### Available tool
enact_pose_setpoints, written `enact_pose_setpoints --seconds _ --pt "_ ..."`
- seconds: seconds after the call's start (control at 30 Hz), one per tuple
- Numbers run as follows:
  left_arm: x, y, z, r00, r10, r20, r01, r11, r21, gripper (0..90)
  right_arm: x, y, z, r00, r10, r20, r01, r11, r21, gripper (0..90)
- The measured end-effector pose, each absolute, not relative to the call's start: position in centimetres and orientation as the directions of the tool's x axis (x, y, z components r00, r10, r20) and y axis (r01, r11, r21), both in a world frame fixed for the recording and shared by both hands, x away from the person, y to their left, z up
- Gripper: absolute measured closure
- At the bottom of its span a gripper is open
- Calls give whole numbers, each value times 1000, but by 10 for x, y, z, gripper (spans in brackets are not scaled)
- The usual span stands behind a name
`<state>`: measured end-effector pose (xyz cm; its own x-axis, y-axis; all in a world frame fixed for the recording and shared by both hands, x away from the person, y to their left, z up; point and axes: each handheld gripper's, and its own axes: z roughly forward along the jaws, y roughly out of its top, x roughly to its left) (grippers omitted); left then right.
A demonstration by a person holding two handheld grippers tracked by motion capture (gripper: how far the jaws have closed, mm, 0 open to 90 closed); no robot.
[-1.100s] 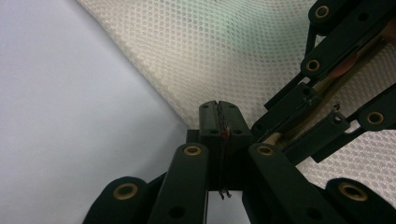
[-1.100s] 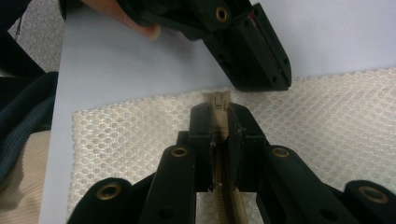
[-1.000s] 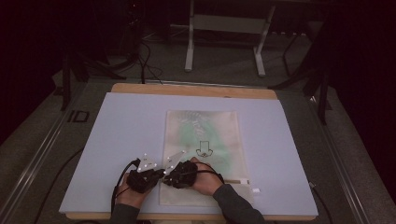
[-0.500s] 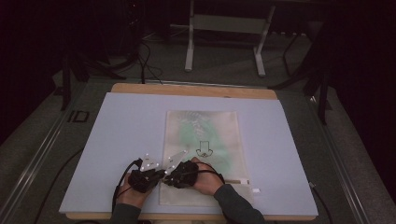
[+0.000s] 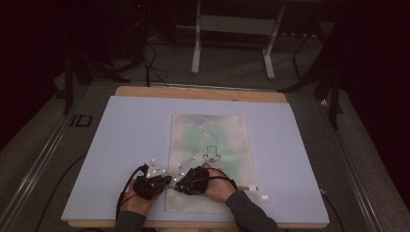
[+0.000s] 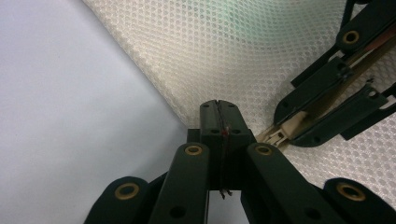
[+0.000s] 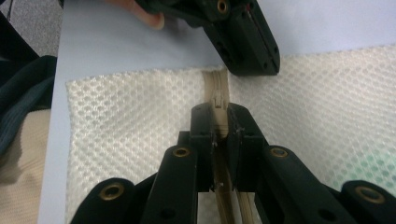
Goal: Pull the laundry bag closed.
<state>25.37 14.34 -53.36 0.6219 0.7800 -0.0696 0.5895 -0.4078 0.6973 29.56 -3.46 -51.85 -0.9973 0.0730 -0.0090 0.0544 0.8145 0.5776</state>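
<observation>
While the white mesh laundry bag (image 5: 210, 159) lies flat on the pale blue table mat (image 5: 121, 145), with its zippered end toward the person, both grippers work at the bag's near left corner. Inside the bag a green garment shows faintly through the weave.

The left gripper (image 5: 162, 181) rests at the bag's edge. In the left gripper view its jaws stand fully together, pinching the mesh edge (image 6: 187, 119) right where the fabric meets the mat. This grip serves as the anchor.

The right gripper (image 5: 181, 186) sits just beside it, over the zipper line. In the right gripper view its jaws are clamped on the beige zipper slider (image 7: 218, 105), with the zipper tape (image 7: 215, 77) running on toward the left gripper's tip.

The step in hand appears to be drawing the zipper along the bag's end. To do it well:

1. Keep the left jaws clamped and the left hand fixed, so the mesh stays taut and does not bunch ahead of the slider.
2. Pull the slider straight along the tape, low and parallel to the mat; a sideways or upward pull is likely to jam the teeth or snag the mesh.
3. Maintain firm jaw pressure on the small slider, as it can slip free.
</observation>
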Motion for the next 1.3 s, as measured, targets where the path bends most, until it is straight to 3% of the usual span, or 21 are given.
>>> enact_pose_setpoints --seconds 0.73,1.3 --pt "253 142 -533 622 781 -56 589 -419 691 895 285 -40 -512 -994 45 -104 -13 864 503 822" --pt "253 142 -533 619 783 -62 592 -413 692 895 283 -44 -511 -992 42 -117 -21 872 489 822"
